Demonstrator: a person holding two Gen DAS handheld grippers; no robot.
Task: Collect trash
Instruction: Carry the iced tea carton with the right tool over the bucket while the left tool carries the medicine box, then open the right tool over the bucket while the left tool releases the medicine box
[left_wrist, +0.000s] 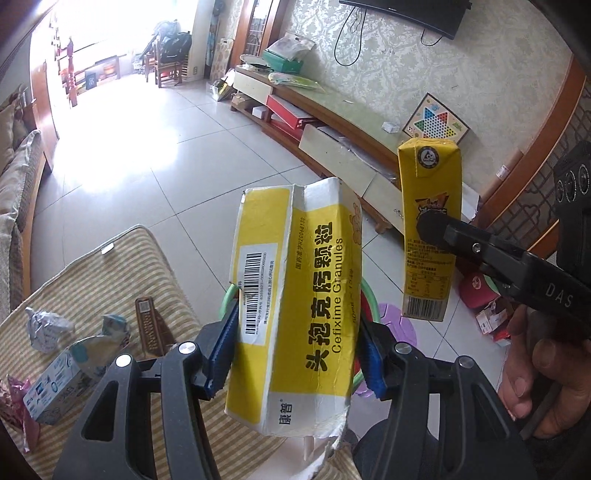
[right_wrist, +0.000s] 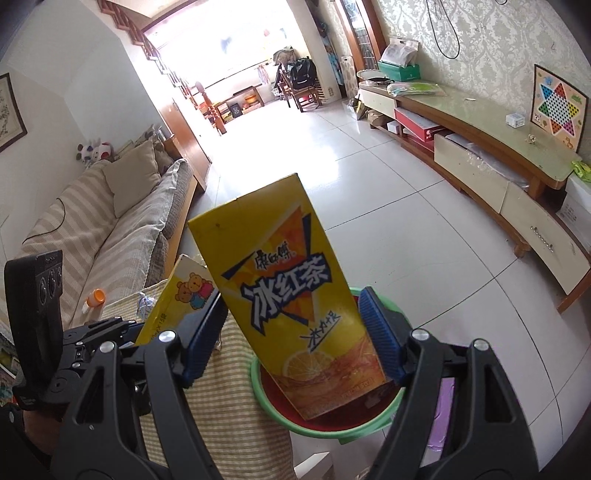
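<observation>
My left gripper (left_wrist: 297, 354) is shut on a yellow and white medicine box (left_wrist: 295, 295), its blue pads pressing both sides. The box is creased and stands upright over the green bin's rim (left_wrist: 228, 295). My right gripper (right_wrist: 291, 338) is shut on a yellow iced tea carton (right_wrist: 280, 295), tilted left above the green bin with a red liner (right_wrist: 258, 384). In the left wrist view the carton (left_wrist: 430, 184) hangs at the right, pinched by the right gripper (left_wrist: 436, 229). The medicine box (right_wrist: 181, 295) shows beside the carton in the right wrist view.
Crumpled wrappers (left_wrist: 48, 328), a toothpaste box (left_wrist: 51, 387) and a brown strip (left_wrist: 147, 328) lie on the striped table cover (left_wrist: 110, 266). A low TV cabinet (right_wrist: 498, 162) runs along the right wall, a sofa (right_wrist: 110, 229) along the left. A purple stool (left_wrist: 399, 325) stands by the bin.
</observation>
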